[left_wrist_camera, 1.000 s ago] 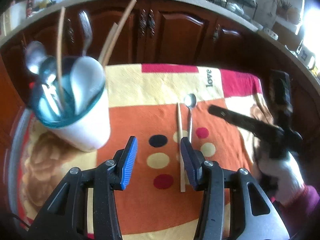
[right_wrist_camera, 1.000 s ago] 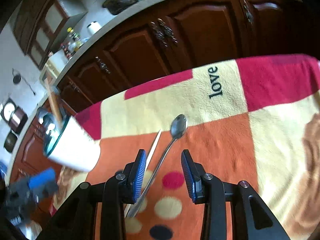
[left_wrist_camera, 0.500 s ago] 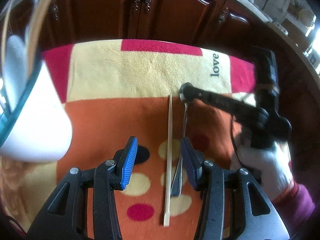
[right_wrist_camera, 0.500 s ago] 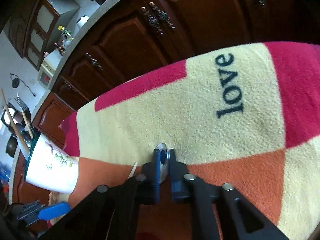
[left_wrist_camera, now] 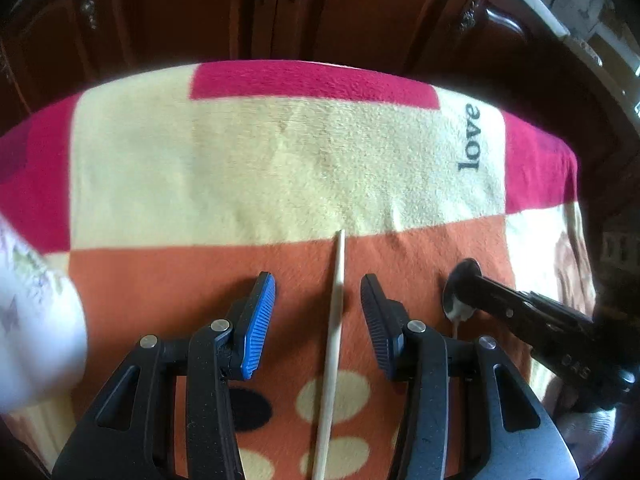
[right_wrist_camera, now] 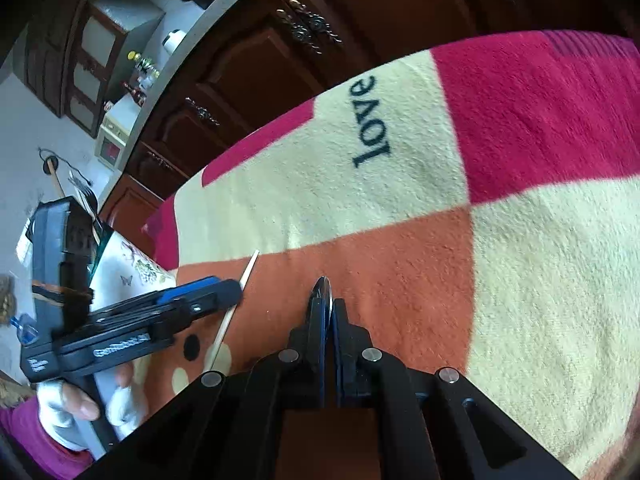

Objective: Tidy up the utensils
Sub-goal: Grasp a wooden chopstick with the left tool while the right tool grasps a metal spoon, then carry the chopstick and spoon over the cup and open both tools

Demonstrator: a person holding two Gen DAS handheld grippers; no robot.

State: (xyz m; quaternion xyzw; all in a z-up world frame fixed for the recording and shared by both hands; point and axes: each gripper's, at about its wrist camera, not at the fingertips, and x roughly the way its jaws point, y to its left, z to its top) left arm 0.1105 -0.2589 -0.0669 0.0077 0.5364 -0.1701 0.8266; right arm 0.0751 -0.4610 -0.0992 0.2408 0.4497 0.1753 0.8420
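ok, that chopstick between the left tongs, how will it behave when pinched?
The chopstick looks thin and straight, so probably stiff and light. Lying flat on the fleecy blanket, it's unlikely to roll, but its slim, smooth shaft may pivot or slip in the left tongs.

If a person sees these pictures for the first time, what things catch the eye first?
The bright blanket with red, cream and orange blocks and the word "love" fills both views. On its orange part, the left gripper stands open around a wooden chopstick. Beside it, the right gripper is shut on the bowl of a metal spoon.

Bright daylight, fisheye-bent edges, dark vignette, left-edge blur.
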